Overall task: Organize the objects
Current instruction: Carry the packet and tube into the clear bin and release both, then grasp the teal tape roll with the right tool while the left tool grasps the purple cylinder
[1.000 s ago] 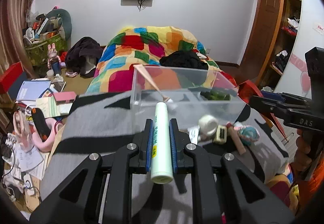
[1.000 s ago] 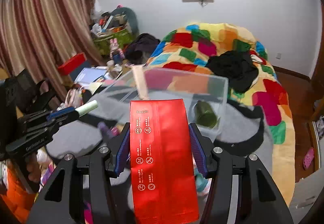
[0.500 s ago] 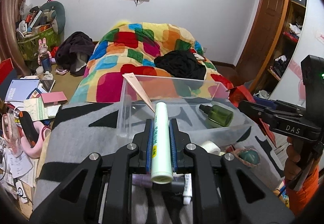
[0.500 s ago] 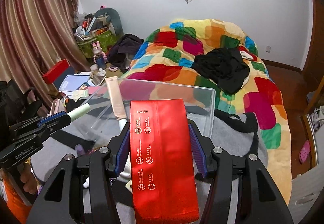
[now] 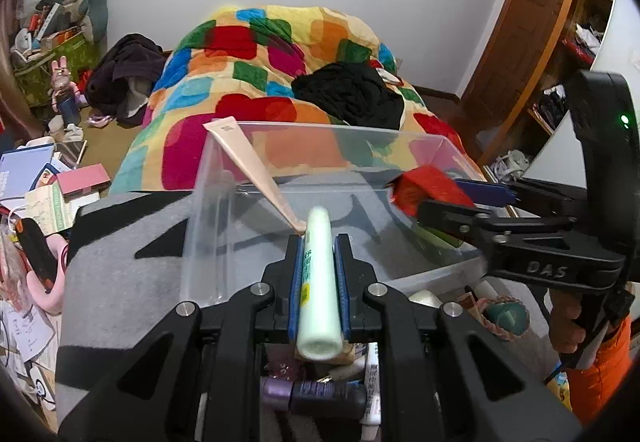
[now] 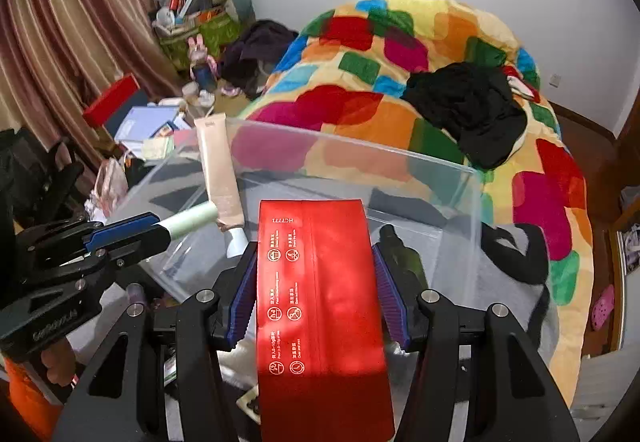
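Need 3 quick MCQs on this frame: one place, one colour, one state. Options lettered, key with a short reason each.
1. Where is the dark green bottle?
A. inside the clear bin
B. on the quilt
C. in the left gripper

2. What colour is the packet in the right gripper?
A. blue
B. red
C. white

3. What is the left gripper doing?
A. open, holding nothing
B. shut on a pale green tube
C. shut on the peach tube

Key:
1 A: the bottle shows through the bin wall, lying on its floor.
2 B: the packet between the pads is plainly red.
3 B: both pads press the green tube; the peach tube leans in the bin.
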The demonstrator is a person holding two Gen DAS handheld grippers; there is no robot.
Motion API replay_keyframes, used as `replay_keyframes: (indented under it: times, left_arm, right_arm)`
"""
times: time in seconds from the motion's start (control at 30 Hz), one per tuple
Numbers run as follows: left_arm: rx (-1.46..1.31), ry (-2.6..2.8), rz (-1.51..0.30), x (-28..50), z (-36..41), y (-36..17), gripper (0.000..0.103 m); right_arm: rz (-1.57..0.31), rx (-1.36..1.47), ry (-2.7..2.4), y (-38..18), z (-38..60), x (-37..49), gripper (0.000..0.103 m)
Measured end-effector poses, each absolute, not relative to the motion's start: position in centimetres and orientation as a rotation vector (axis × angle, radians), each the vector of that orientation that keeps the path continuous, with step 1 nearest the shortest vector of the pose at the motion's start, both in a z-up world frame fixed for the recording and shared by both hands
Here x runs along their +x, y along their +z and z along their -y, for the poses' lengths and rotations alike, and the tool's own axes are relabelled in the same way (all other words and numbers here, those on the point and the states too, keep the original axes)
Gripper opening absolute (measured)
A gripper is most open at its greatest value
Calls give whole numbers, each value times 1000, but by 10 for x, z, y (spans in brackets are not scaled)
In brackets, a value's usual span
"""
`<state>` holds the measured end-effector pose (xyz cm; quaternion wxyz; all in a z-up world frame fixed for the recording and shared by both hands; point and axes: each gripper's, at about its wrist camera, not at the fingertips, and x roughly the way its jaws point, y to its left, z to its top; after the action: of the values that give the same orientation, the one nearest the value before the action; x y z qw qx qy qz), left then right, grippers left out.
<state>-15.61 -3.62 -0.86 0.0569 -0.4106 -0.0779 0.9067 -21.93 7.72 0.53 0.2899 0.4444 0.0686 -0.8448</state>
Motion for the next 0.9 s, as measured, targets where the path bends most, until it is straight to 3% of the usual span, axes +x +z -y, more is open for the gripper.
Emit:
replay_keyframes:
  times: [0.47, 0.63, 0.8, 0.9]
  left_arm:
    - [-1208, 2732, 166, -151, 25, 3, 16]
    - [-1155, 2766, 157, -134, 25, 14, 41]
    - [-1136, 2820, 115, -116, 24, 18, 54]
    - [-1151, 2839, 92, -107, 23, 12, 56]
  right_arm:
    - [-279, 1201, -2205, -2, -67, -215, 51]
    - [-272, 1148, -2229, 12, -74, -200, 55]
    - [-269, 1053, -2283, 31, -89, -177, 63]
    - [-261, 1016, -2318, 37, -101, -166, 66]
